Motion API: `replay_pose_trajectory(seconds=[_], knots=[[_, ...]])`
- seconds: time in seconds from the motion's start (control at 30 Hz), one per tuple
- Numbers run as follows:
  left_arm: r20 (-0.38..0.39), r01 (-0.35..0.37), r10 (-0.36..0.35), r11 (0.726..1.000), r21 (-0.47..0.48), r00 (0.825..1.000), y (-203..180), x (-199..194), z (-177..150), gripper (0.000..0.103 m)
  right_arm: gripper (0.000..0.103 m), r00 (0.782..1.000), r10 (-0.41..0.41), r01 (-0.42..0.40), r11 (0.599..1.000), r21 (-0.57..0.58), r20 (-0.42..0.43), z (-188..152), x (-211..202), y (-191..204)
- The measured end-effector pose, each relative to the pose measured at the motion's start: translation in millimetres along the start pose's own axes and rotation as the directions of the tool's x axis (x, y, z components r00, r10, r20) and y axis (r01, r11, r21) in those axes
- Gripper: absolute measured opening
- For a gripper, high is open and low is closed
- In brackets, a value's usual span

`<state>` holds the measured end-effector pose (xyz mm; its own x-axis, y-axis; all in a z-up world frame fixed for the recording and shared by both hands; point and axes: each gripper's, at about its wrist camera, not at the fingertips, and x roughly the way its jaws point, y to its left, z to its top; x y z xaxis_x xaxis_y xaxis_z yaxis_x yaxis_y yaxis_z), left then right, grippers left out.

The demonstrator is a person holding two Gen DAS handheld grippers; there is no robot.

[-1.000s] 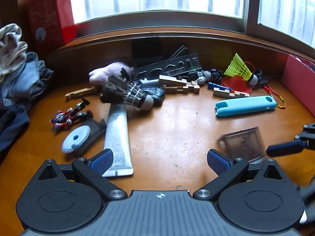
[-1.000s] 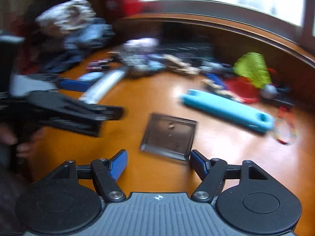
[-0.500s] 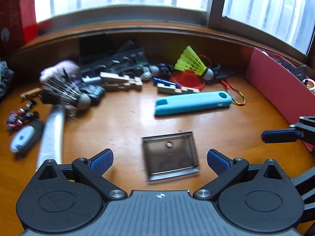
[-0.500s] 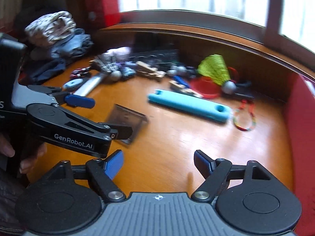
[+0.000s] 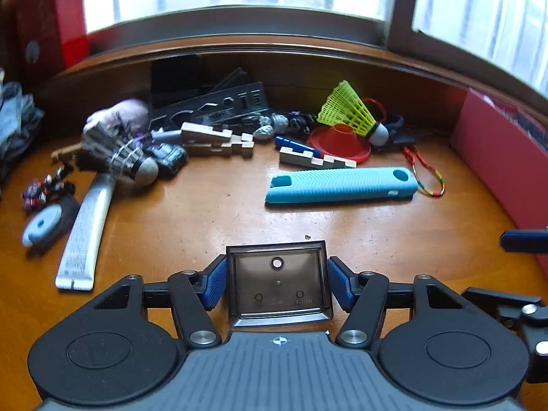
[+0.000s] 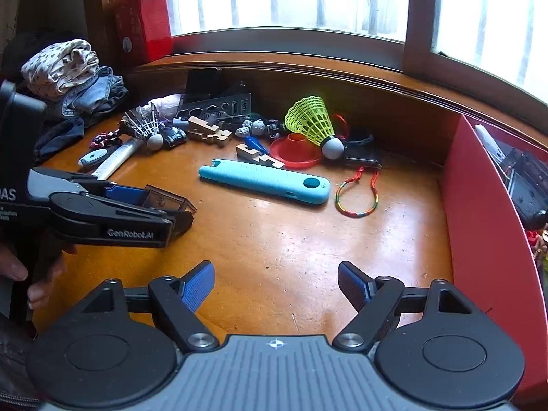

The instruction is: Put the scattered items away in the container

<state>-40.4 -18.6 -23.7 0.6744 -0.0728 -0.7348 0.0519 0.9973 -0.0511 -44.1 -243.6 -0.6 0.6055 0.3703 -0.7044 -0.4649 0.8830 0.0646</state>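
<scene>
A: What sits nearest?

B: The left hand-held gripper (image 5: 278, 286) is clenched on a smoky clear plastic box (image 5: 279, 282), its blue pads (image 5: 215, 284) pressing the box's left and right walls, low over the wooden bench (image 5: 205, 226). The right hand-held gripper (image 6: 276, 286) hangs released, its fingers spread wide over bare wood with nothing between them.

A: And beyond?

B: A turquoise case (image 6: 265, 181) lies flat mid-bench, a coloured cord loop (image 6: 357, 196) just right of it. At the left lies a white tube (image 5: 85, 229) beside a blue-and-white disc (image 5: 42, 225).

A: Farther still?

B: Along the far edge, under the window, lie a feather shuttlecock (image 5: 120, 157), wooden blocks (image 5: 215, 139), a red cone-shaped dish (image 6: 294, 150) and a yellow shuttlecock (image 6: 313, 123) resting against it. The red container (image 6: 486, 239) stands at the right edge, some things already inside.
</scene>
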Motion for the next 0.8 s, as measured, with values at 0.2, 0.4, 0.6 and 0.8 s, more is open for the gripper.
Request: replay_pose_trajectory(seconds=[0.2,0.4,0.6,0.8], knots=[[-0.001,-0.054,0.054,0.998,-0.019,0.999,13,-12,-11,0.062,0.081,0.998,0.062,-0.061,0.998,-0.028,0.01,18,13,15],[0.01,-0.089,0.089,0.996,-0.032,0.996,34,-26,-24,0.062,0.081,0.976,0.219,-0.219,0.975,-0.026,-0.02,61,49,64],[0.023,-0.136,0.138,0.988,-0.073,0.99,64,-42,-37,0.062,0.065,0.928,0.356,-0.36,0.933,-0.024,-0.111,108,112,121],[0.033,-0.174,0.178,0.978,-0.114,0.983,98,-54,-45,0.062,0.065,0.918,0.359,-0.364,0.931,0.001,-0.17,133,166,174]])
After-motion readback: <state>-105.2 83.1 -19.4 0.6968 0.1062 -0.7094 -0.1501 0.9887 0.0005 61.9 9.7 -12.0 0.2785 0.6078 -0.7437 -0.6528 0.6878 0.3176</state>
